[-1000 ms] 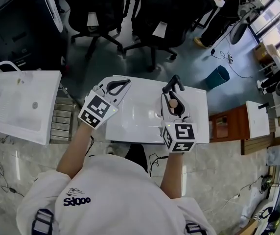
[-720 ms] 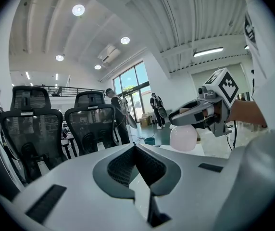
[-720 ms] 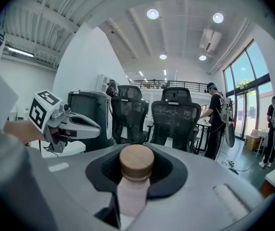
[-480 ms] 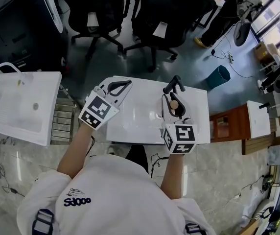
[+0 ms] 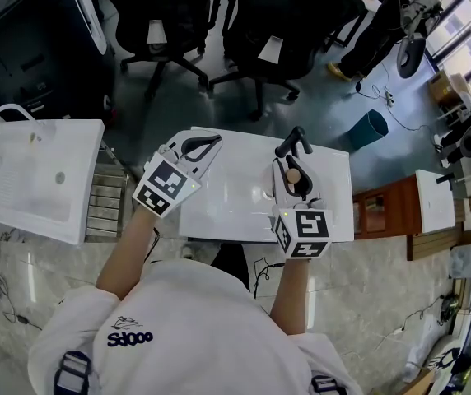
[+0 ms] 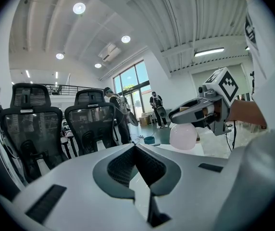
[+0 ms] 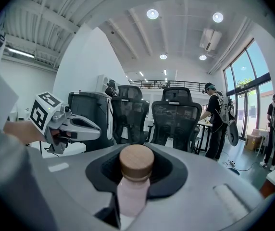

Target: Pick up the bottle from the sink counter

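Note:
My right gripper (image 5: 290,166) is shut on the neck of a pale pink bottle (image 5: 291,175) with a round wooden cap, held upright over the right part of the white sink counter (image 5: 333,171). In the right gripper view the bottle (image 7: 135,177) fills the gap between the dark pads of that gripper (image 7: 136,184). My left gripper (image 5: 211,141) hovers over the counter's left part, jaws closed together and holding nothing. From the left gripper (image 6: 135,149) I see the bottle's rounded base (image 6: 183,135) hanging under the right gripper (image 6: 195,114).
A black faucet-like piece (image 5: 292,141) stands at the counter's far edge beyond the bottle. A second white sink unit (image 5: 38,175) is at the left. Black office chairs (image 5: 268,23) stand behind the counter, a teal bin (image 5: 367,128) and a wooden cabinet (image 5: 381,212) to the right.

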A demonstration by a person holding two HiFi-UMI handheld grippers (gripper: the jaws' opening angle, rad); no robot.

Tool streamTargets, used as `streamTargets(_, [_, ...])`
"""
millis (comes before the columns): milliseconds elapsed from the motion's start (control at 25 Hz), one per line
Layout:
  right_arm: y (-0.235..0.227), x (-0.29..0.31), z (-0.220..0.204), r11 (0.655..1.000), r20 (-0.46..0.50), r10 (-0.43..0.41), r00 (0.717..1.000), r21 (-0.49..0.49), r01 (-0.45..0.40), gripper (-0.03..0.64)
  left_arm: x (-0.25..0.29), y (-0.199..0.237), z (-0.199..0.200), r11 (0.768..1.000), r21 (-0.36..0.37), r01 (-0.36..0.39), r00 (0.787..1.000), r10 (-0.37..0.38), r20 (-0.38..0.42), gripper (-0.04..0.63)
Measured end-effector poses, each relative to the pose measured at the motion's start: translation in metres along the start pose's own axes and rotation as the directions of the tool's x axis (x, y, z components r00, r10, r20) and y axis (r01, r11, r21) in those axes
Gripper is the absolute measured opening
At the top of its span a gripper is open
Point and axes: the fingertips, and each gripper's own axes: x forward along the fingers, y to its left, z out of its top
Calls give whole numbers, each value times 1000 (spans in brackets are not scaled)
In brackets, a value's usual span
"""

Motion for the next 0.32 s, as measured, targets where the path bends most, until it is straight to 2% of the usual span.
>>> streamTargets(320, [-5, 3, -2, 1000, -1, -2, 1000, 9, 2, 103, 6, 0, -3, 1000, -6, 7, 1000, -7, -9, 1])
